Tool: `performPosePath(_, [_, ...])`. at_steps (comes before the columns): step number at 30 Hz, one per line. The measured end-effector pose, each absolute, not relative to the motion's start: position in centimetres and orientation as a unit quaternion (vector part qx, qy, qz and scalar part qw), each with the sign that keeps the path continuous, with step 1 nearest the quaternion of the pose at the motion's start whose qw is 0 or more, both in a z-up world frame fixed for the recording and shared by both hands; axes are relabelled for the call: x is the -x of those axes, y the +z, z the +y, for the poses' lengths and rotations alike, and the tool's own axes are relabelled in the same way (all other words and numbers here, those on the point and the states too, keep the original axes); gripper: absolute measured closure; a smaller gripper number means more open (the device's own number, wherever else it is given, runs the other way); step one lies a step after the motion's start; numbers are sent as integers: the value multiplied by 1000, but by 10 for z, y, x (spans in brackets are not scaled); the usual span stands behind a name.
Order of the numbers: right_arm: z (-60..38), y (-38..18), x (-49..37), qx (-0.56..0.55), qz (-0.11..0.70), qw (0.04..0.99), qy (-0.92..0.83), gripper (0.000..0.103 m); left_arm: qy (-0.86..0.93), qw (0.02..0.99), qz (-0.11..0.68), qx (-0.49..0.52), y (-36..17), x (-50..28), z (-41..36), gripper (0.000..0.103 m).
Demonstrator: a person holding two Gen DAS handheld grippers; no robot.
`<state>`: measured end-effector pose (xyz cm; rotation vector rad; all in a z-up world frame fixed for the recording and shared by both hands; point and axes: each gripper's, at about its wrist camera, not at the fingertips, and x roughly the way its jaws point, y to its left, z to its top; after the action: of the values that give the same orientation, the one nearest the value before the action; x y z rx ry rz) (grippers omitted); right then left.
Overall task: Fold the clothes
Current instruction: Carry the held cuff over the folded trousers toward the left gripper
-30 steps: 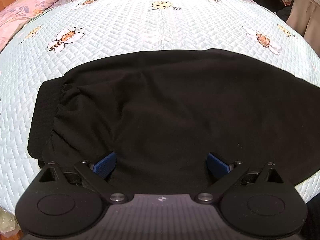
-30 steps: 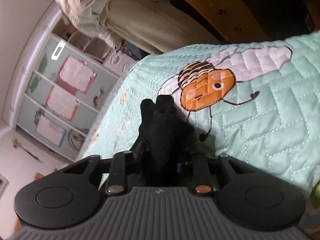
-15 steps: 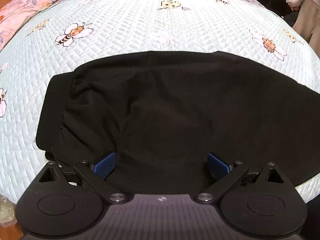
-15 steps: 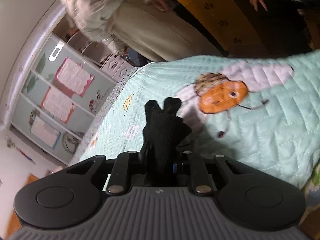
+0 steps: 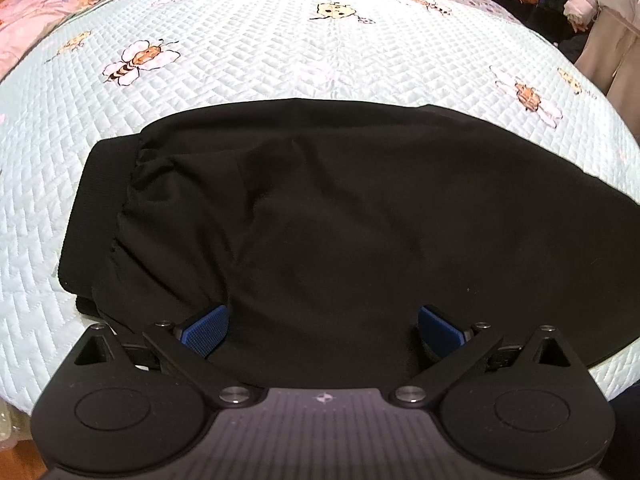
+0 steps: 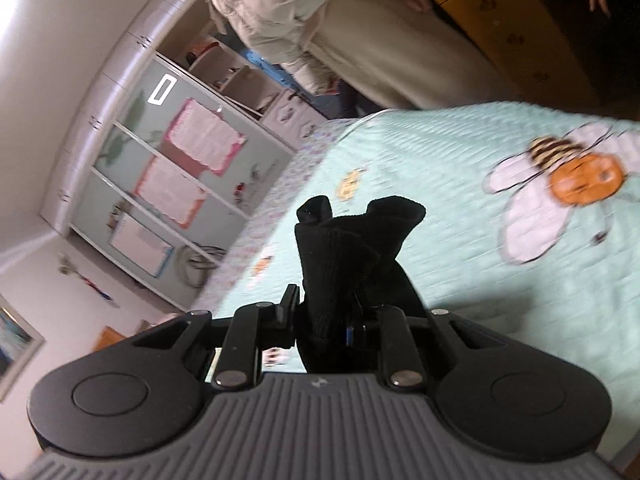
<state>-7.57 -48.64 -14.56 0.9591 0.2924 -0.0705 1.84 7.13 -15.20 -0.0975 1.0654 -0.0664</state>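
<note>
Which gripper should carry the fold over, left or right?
Right. The right gripper is already shut on a bunch of the black garment. The left gripper stands open over it, holding nothing.

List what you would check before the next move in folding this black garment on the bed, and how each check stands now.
1. Right hand-held gripper pinches a bunch of black fabric: ok.
2. Left hand-held gripper open, blue pads wide apart over the black garment: ok.
3. Garment lies smooth: not ok, gathers near the ribbed band.
4. Bee quilt beyond the garment bare for folding: ok.
5. Bystander clear of the bed: cannot tell.
</note>
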Motion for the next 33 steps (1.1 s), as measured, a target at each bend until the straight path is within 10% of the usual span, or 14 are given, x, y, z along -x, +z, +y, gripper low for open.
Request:
performPosePath(9, [-322,-78,24,-270,176,938,130,80,-53,862,496,90,-149,-12,87,2])
performPosePath(18, [-122,-189,-9,29,330,912,243,80,-69,863,490,100,-148,-3,97,2])
performPosePath(28, [-88,-188,7,170,288,914,228,79,-74,864,485,112,-149,-2,101,1])
performPosePath(33, [-70,-183,37,233,243,902,269,44,-78,864,483,123,-148,1,108,1])
